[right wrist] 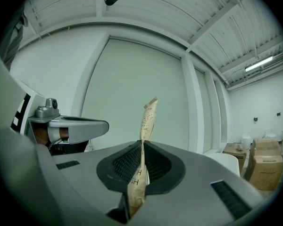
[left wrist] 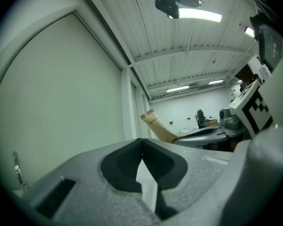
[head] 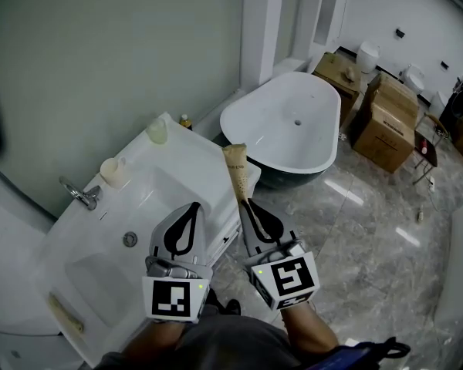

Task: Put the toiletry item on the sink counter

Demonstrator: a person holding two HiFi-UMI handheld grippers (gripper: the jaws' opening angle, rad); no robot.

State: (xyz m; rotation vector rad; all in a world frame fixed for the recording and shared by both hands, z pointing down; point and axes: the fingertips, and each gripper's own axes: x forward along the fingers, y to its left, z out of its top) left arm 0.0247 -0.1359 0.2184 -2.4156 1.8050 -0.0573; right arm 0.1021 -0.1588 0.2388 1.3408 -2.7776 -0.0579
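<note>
My right gripper (head: 248, 205) is shut on a tan toiletry tube (head: 238, 168) with dark print, held in the air over the right end of the white sink counter (head: 201, 177). In the right gripper view the tube (right wrist: 147, 121) stands up between the closed jaws of the right gripper (right wrist: 141, 147). The left gripper (head: 190, 213) hangs over the sink basin (head: 131, 233), jaws together with nothing between them. From the left gripper view the left gripper (left wrist: 142, 149) points up at wall and ceiling, with the tube (left wrist: 156, 125) to its right.
On the counter's back edge stand a chrome tap (head: 82, 194), a cream cup (head: 113, 172) and a pale jar (head: 157, 131). A cream bar (head: 65, 314) lies at the near left. A white bathtub (head: 287, 122) and cardboard boxes (head: 386, 122) are beyond on the tiled floor.
</note>
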